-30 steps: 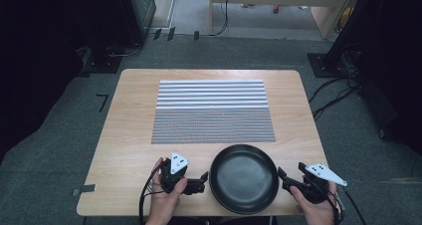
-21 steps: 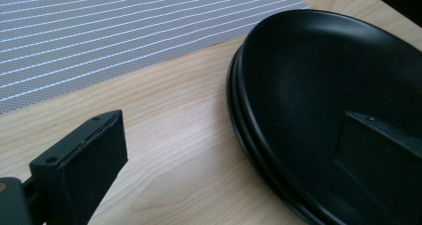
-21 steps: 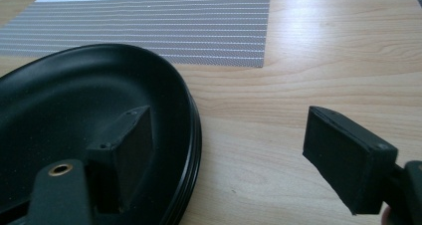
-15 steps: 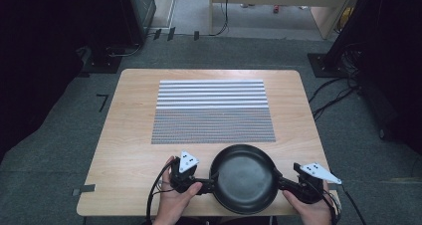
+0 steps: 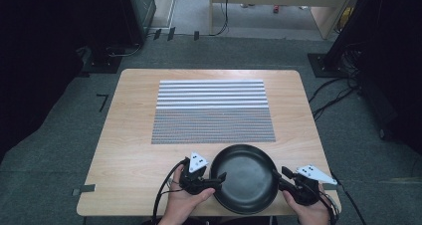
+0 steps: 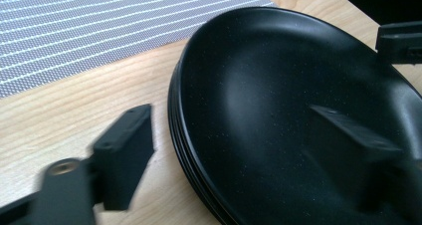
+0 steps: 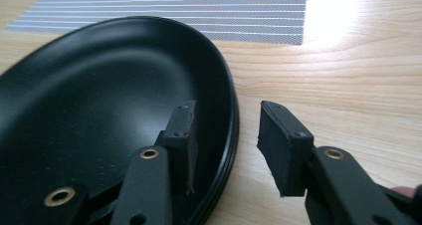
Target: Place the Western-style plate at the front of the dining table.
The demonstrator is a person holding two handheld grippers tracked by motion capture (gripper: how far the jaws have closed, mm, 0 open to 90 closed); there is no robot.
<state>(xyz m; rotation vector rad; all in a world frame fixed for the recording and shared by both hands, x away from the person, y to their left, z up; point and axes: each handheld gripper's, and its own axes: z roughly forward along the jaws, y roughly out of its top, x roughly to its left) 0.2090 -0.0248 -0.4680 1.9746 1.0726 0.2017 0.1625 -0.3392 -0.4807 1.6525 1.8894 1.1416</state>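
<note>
Each gripper, the left gripper point(image 5: 219, 177) and the right gripper point(image 5: 277, 176), is matte black, with 2 flat, blocky jaws on arms pinned by brass-ringed rivets and small screws. A pale grey three-cornered plate dotted with holes tops each body. Black cables trail back from both. The forearms are bare, without sleeves.

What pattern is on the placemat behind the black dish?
The placemat is grey-and-white striped: broad stripes on the far half, fine ones on the near half. Clearest in the high view.

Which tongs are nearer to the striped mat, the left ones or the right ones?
Left. The left tongs straddle the black pan's left rim, closer to the striped mat. The right tongs straddle the pan's right rim, slightly farther off.
</note>
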